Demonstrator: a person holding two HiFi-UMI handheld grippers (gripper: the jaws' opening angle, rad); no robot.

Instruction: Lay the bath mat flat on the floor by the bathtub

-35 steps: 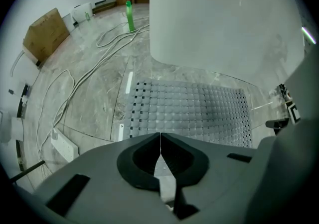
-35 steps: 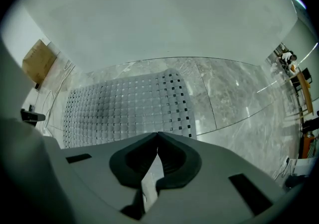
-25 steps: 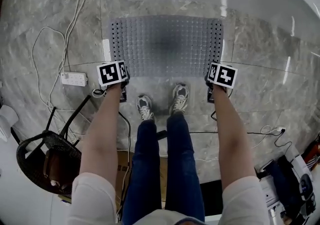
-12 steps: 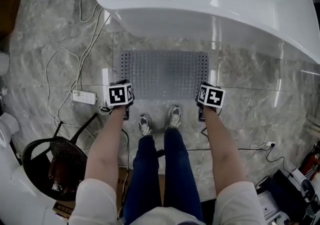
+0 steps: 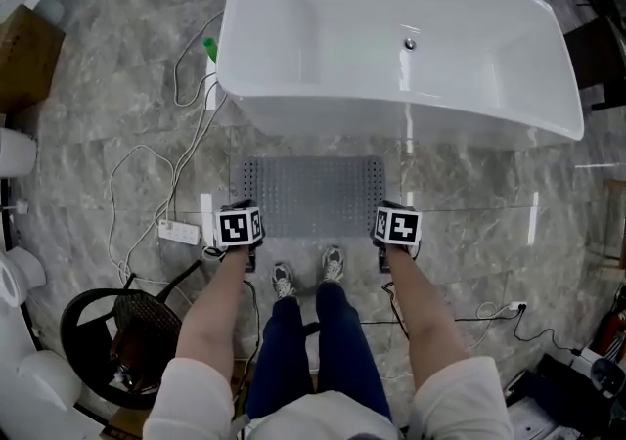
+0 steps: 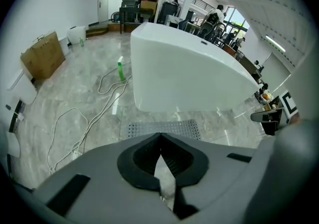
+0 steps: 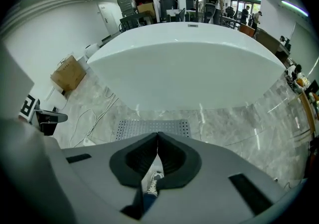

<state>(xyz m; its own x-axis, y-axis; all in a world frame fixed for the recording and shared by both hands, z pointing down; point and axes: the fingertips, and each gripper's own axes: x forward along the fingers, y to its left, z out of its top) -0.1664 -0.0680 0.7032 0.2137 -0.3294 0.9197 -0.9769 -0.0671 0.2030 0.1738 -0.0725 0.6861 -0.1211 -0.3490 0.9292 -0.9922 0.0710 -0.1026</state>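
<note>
Left claw [image 6: 160,138] shut, jaws together, nothing held. Right claw [image 7: 158,137] likewise closed and empty. Grey studded rectangular bath mat [image 5: 313,196] lies flat on grey marble tile floor [image 5: 469,184], below and ahead of both claws, spanning the gap between them, touching neither. White oval bathtub [image 5: 391,37] sits just past the mat's far edge.

The bathtub [image 5: 391,47] blocks the whole far side, with the bath mat [image 5: 313,196] flat on the floor [image 5: 469,203] just in front. Right of the mat the floor is open. Left of it loose cables [image 5: 196,150] and a power strip [image 5: 178,231] lie across the way (a green bottle [image 5: 208,45] stands by the tub's corner). A black chair [image 5: 145,316] crowds the near left.
</note>
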